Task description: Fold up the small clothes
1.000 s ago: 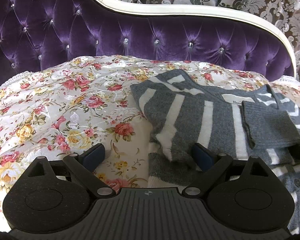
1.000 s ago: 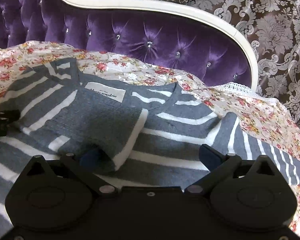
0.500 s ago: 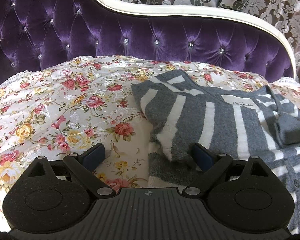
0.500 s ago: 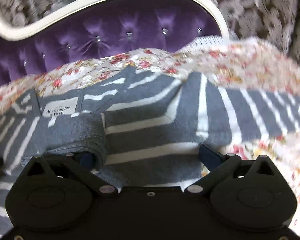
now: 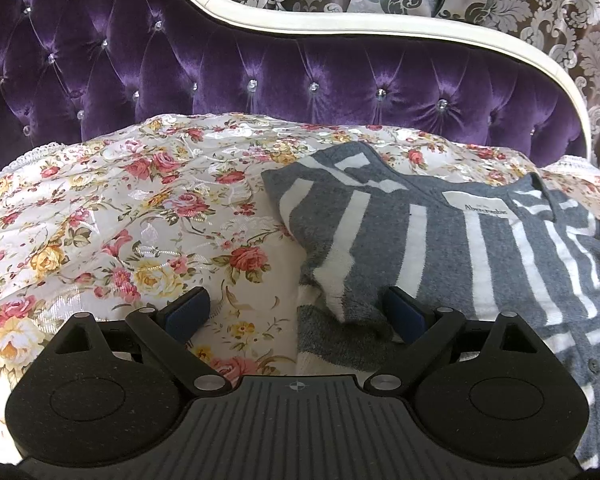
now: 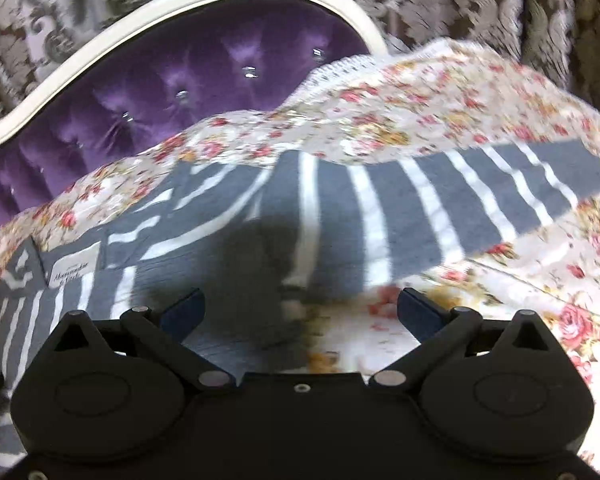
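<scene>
In the left wrist view, the left gripper [image 5: 298,310] sat low over the bed with its jaws spread wide and nothing clamped between them. Its right finger touched or lay just beside the folded edge of the grey and white striped sweater [image 5: 440,240], while its left finger stood over the floral bedspread [image 5: 120,216]. Just beyond the fingers the sweater lay flat on the bedspread, its left side folded in on the body. A white neck label [image 5: 480,204] showed farther back, near the collar. A row of small buttons [image 5: 594,364] ran down the sweater at the right edge. Behind the bed rose the purple tufted headboard [image 5: 260,68] with its cream frame [image 5: 380,26], and behind that a patterned grey wall [image 5: 560,0].

In the right wrist view, which was blurred, the right gripper [image 6: 300,312] also had its jaws wide apart and held nothing. Its left finger stood over the sweater's grey body [image 6: 228,264] and its right finger over bare bedspread [image 6: 520,300]. Beyond them one striped sleeve [image 6: 480,192] stretched out to the right across the flowers. The headboard [image 6: 204,80] curved behind.
</scene>
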